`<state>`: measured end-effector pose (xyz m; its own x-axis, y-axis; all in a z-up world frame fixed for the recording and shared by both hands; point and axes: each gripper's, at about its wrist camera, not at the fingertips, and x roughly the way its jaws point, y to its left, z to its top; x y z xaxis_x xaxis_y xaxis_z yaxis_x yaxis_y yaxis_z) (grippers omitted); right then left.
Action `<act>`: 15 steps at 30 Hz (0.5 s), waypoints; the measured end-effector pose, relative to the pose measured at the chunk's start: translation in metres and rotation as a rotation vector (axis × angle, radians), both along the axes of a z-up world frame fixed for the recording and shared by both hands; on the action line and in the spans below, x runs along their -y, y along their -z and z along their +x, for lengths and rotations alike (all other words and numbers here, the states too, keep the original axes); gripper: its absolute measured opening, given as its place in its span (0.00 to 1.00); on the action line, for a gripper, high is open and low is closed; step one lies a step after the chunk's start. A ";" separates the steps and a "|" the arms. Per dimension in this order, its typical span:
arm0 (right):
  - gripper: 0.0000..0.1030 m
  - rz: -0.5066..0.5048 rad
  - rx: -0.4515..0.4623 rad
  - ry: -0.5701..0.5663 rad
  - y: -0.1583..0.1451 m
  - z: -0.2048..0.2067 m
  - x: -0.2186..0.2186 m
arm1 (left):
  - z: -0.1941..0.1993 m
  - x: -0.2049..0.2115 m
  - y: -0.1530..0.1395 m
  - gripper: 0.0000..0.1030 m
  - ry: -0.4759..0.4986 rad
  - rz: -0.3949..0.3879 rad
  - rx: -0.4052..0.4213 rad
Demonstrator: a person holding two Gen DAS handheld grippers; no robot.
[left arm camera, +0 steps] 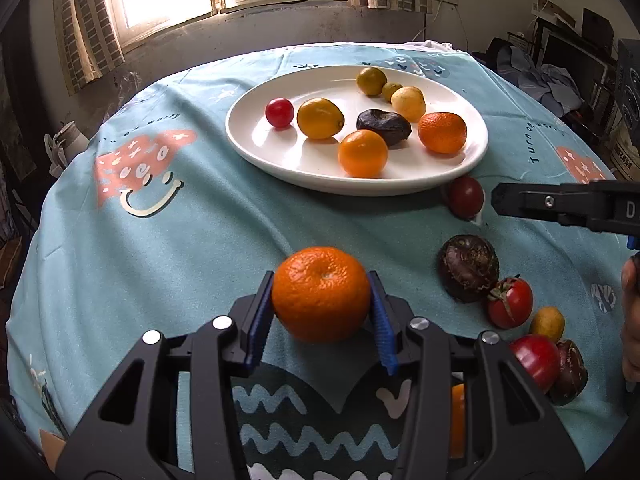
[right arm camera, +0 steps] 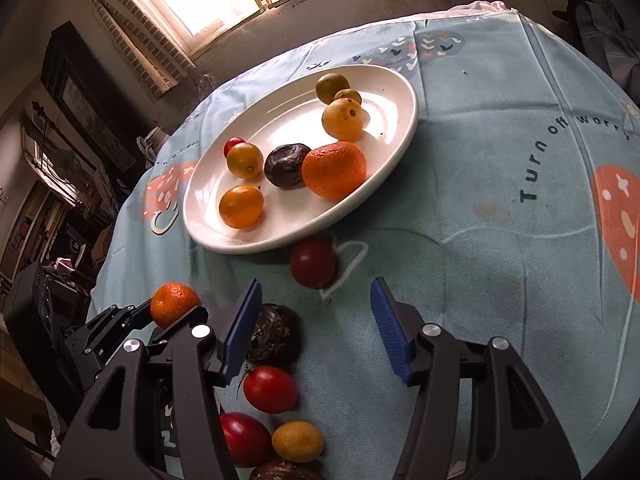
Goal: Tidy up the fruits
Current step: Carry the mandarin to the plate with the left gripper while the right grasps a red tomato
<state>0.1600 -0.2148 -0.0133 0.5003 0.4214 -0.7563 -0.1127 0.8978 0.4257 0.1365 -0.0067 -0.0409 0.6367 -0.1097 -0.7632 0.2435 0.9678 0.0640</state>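
Left gripper (left arm camera: 322,312): both blue pads pressed on the flanks of an orange (left arm camera: 321,293), one each side, stem dimple facing up. Clamped. The orange appears low over the cloth (left arm camera: 160,240), its shadow right under it; whether it is touching cannot be told. Same grip shows in the right wrist view, where the orange (right arm camera: 175,305) sits at the tip of the left tool.

From this grip the plate (left arm camera: 280,156) lies straight ahead and slightly right, well apart. Its long axis runs left to right across the line of approach. Near rim bare; open floor sits at the front left, short of the small orange (left arm camera: 363,153). Judgement: the carry is forward over the near rim, and the left hand is the one placed for it.

Right gripper (right arm camera: 316,328): jaws apart, nothing between the pads. A dark red fruit (right arm camera: 313,262) lies just ahead of the tips, slightly left of centre, beside the plate rim (right arm camera: 280,246), possibly touching it. Judgement: likely the right hand's target; the reach is short.

Loose fruit remaining: a brown one (right arm camera: 274,336) beside the right tool's left finger, a tomato (right arm camera: 271,389) below it, more fruit near the bottom edge.

Risk, as judged: both tools converge on the same near rim.
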 end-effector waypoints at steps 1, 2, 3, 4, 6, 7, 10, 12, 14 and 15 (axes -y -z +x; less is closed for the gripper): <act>0.53 -0.017 0.005 -0.004 0.000 0.003 -0.004 | 0.000 0.000 0.000 0.44 0.000 0.001 -0.002; 0.49 -0.030 0.007 -0.009 0.000 0.006 -0.007 | 0.000 0.000 0.001 0.44 0.000 0.002 -0.004; 0.47 -0.038 0.006 -0.014 0.001 0.008 -0.009 | 0.001 0.001 0.001 0.44 0.000 0.003 -0.006; 0.43 -0.043 0.004 -0.017 0.002 0.011 -0.011 | 0.001 0.001 0.001 0.44 0.001 0.004 -0.007; 0.42 -0.055 0.004 -0.019 0.004 0.016 -0.014 | 0.001 0.000 0.002 0.44 0.001 -0.001 -0.010; 0.40 -0.063 0.003 -0.022 0.006 0.018 -0.016 | 0.002 0.000 0.002 0.44 0.001 -0.003 -0.013; 0.35 -0.077 0.001 -0.030 0.010 0.023 -0.021 | 0.003 0.000 0.002 0.44 0.002 -0.005 -0.015; 0.33 -0.097 0.005 -0.029 0.012 0.025 -0.023 | 0.004 0.001 0.003 0.44 0.003 -0.001 -0.015; 0.29 -0.107 0.012 -0.029 0.015 0.025 -0.024 | 0.004 0.002 0.003 0.44 0.005 0.000 -0.014; 0.27 -0.106 0.016 -0.028 0.015 0.025 -0.023 | 0.004 0.002 0.003 0.44 0.005 0.000 -0.015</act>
